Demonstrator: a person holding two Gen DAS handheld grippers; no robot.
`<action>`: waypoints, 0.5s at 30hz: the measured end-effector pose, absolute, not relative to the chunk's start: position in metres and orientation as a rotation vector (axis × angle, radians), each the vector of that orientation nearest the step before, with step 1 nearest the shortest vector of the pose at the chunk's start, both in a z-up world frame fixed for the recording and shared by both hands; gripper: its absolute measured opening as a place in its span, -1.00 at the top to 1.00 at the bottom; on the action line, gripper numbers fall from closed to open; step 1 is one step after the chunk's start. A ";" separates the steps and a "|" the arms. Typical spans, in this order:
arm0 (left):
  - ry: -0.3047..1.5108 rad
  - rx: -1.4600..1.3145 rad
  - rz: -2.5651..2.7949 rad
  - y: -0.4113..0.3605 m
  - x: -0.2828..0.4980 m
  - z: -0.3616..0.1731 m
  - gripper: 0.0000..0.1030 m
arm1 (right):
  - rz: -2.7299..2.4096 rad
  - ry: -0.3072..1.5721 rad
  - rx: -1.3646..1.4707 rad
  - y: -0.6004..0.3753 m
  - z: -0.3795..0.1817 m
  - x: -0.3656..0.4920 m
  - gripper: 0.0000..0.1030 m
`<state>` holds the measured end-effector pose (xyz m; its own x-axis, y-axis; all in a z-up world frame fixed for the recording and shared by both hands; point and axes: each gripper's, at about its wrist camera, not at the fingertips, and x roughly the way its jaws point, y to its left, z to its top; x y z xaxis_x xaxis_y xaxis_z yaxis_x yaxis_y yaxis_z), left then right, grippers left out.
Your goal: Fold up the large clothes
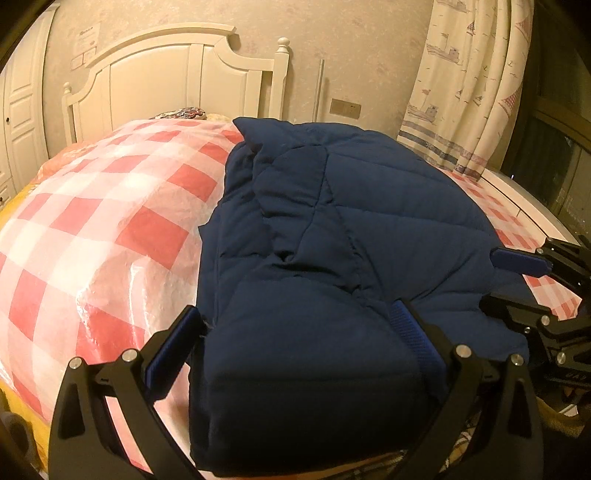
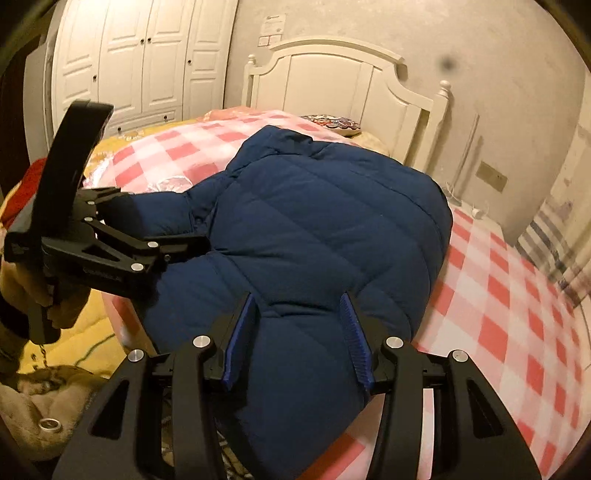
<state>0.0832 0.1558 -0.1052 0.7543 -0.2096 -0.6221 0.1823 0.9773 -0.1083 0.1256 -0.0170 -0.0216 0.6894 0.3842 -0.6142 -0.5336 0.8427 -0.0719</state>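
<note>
In the left wrist view, open red-checked bedcover (image 1: 110, 229) fills the left half of the frame, running up to the white headboard (image 1: 177, 74). The navy quilted jacket (image 1: 351, 229) lies folded across the centre and right, its near end bulging between the spread fingers of the left gripper (image 1: 295, 332), which straddle it widely; whether the pads press it cannot be told. At the right edge the right gripper (image 1: 517, 280) reaches in from the side.

The right wrist view alone shows a white wardrobe (image 2: 140, 59) at upper left, and bare cover at right. The right gripper (image 2: 299, 332) stands part-open around the jacket's hem, released. A wall notice (image 2: 273, 26) is unreadable.
</note>
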 end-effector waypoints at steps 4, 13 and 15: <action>0.685 -0.064 -0.225 0.157 0.082 -0.108 -0.96 | 0.515 0.615 -0.243 -0.017 -0.026 0.124 0.08; 0.746 -0.271 -0.350 0.195 0.086 -0.085 -0.96 | 0.590 0.667 0.134 -0.076 0.004 0.136 -0.91; 0.725 -0.290 -0.319 0.204 0.087 -0.075 -0.96 | 0.589 0.681 0.215 -0.092 0.004 0.141 -0.91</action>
